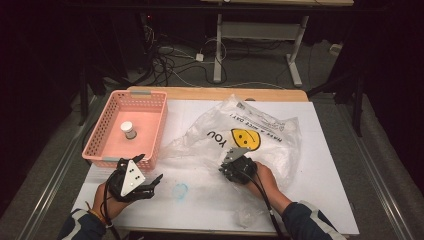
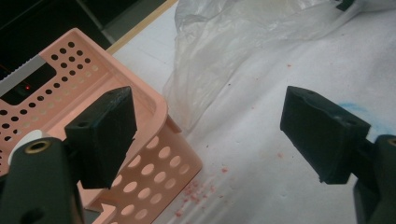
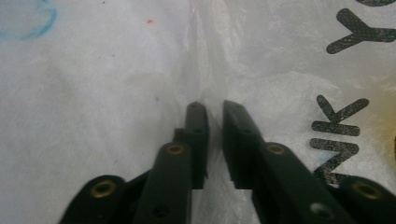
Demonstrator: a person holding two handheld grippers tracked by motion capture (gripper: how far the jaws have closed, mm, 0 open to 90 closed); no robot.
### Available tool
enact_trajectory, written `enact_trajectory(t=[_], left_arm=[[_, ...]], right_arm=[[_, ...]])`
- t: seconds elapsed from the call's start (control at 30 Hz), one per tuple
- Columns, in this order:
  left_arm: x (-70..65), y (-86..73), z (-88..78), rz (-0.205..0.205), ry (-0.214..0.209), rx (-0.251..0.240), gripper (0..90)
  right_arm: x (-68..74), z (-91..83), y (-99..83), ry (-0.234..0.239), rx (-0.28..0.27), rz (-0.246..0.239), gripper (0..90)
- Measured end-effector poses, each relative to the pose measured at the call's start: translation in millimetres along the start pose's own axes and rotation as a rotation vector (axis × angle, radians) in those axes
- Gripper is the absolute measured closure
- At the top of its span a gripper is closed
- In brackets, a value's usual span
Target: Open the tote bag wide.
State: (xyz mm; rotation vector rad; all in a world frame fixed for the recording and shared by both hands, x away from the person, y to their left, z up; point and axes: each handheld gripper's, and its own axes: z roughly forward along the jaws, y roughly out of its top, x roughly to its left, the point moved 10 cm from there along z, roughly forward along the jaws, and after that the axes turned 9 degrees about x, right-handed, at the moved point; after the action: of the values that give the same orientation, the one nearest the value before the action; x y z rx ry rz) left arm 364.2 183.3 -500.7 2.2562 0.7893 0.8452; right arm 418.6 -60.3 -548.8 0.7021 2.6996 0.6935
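A clear plastic bag with a yellow smiley face and black lettering lies crumpled across the middle of the white table cover. My right gripper sits at the bag's near left edge. In the right gripper view its jaws stand almost together, with a raised fold of the bag pinched between them. My left gripper rests open at the near right corner of the pink basket. Between its wide-apart jaws lies bare table cover, with the basket's corner just behind the left jaw.
A small white-capped bottle stands inside the perforated basket. A blue smudge marks the cover between my hands, and a small clear scrap lies near the front edge. Cables and a desk frame lie on the floor beyond the table.
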Motion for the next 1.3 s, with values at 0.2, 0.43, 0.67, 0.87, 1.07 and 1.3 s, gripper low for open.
enact_trajectory(t=[0.2, 0.43, 0.67, 0.87, 1.07, 1.3], left_arm=[[0.4, -0.1, -0.4, -0.001, 0.001, -0.001, 18.0], [0.3, 0.0, -0.1, -0.001, -0.003, 0.0, 18.0], [3.0, 0.3, -1.5, -0.009, 0.004, -0.001, 18.0], [2.7, 0.0, -1.5, -0.007, 0.004, 0.002, 18.0], [3.4, -0.1, -1.2, -0.01, 0.003, 0.004, 18.0], [16.2, 3.1, -7.1, -0.038, 0.027, -0.009, 18.0]], right_arm=[[-17.9, -2.7, 11.6, -0.073, -0.044, 0.03, 89.8], [-35.7, -14.8, 20.1, -0.117, -0.092, 0.071, 89.9], [-40.2, -51.3, 36.3, -0.124, -0.199, 0.07, 88.5], [-44.9, -62.4, 36.9, -0.109, -0.223, 0.094, 90.0], [-48.8, -76.3, 41.3, -0.12, -0.263, 0.107, 90.0], [-48.0, -89.1, 47.6, -0.153, -0.296, 0.089, 90.0]])
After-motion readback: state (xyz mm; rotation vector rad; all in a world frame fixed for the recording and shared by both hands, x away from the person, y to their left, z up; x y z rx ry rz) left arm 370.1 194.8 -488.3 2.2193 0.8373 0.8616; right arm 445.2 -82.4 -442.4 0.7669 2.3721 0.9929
